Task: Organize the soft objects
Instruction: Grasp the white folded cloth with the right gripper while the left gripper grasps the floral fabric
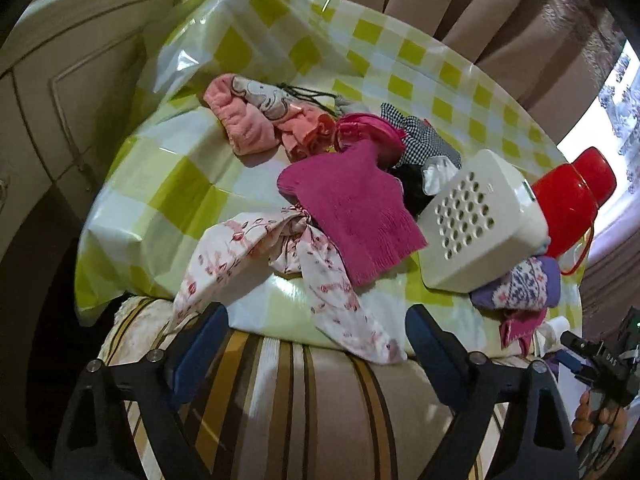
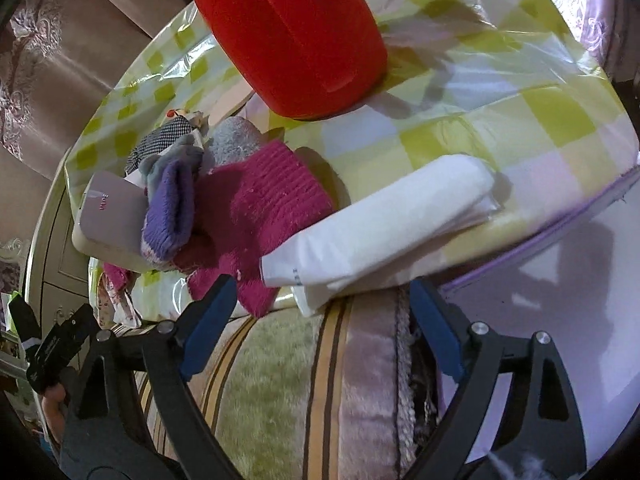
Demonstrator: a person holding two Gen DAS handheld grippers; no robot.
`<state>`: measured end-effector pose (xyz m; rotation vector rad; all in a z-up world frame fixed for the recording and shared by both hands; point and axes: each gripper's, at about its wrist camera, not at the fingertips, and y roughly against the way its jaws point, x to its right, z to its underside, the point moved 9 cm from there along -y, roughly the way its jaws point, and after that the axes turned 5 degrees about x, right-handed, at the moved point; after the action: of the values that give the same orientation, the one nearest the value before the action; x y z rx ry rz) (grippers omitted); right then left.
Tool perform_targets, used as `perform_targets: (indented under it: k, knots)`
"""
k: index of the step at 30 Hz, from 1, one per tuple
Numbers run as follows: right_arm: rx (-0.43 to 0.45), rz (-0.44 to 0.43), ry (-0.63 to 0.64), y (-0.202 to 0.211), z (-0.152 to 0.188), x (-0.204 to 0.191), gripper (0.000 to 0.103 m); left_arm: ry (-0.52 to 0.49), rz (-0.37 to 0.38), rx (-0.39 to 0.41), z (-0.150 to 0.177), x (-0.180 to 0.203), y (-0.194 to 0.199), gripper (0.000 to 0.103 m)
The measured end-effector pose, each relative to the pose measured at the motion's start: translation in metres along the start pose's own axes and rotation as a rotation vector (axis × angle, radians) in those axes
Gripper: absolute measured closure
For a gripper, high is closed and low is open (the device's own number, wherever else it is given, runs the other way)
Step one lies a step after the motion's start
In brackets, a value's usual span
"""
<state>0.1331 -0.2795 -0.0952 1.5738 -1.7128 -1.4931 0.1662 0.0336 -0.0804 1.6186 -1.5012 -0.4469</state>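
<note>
Soft objects lie unsorted across the table (image 1: 192, 184), so I judge the task barely begun: nothing looks folded, stacked or grouped yet. In my left wrist view I count one magenta knit piece (image 1: 352, 216) in the middle, one floral scarf (image 1: 280, 264) drooping over the near edge, one pink bundle (image 1: 248, 120) farther back, one checked cloth (image 1: 424, 140) and one purple patterned sock (image 1: 520, 284) at the right. Among them stand one white perforated box (image 1: 476, 220) and one red flask (image 1: 572, 196). The right view adds one white rolled packet (image 2: 384, 228). My left gripper (image 1: 316, 344) and right gripper (image 2: 320, 320) both hover at the near edge with jaws spread wide, holding nothing.
</note>
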Motion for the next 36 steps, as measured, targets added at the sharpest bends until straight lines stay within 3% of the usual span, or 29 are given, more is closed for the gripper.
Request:
perform_targets:
  k: [7, 15, 17, 19, 22, 36]
  knots:
    - [-0.028, 0.015, 0.015, -0.012, -0.006, 0.0, 0.019, 0.001, -0.012, -0.058, -0.012, 0.001, -0.035, 0.032]
    - [-0.036, 0.035, 0.003, -0.024, -0.014, 0.003, 0.024, 0.0, -0.008, -0.093, -0.011, 0.005, -0.057, 0.077]
    - [-0.031, 0.052, 0.015, -0.025, -0.016, 0.001, 0.028, -0.009, -0.008, -0.079, -0.011, 0.007, -0.056, 0.09]
    - [-0.024, 0.068, 0.021, -0.027, -0.018, 0.001, 0.043, -0.015, -0.003, -0.064, -0.01, 0.008, -0.053, 0.095]
    - [-0.018, 0.085, 0.025, -0.028, -0.019, 0.003, 0.058, -0.009, 0.01, -0.045, -0.011, 0.009, -0.048, 0.097]
    - [0.06, 0.101, 0.057, 0.004, -0.011, 0.016, 0.067, 0.013, 0.044, 0.034, 0.001, 0.011, -0.005, 0.101]
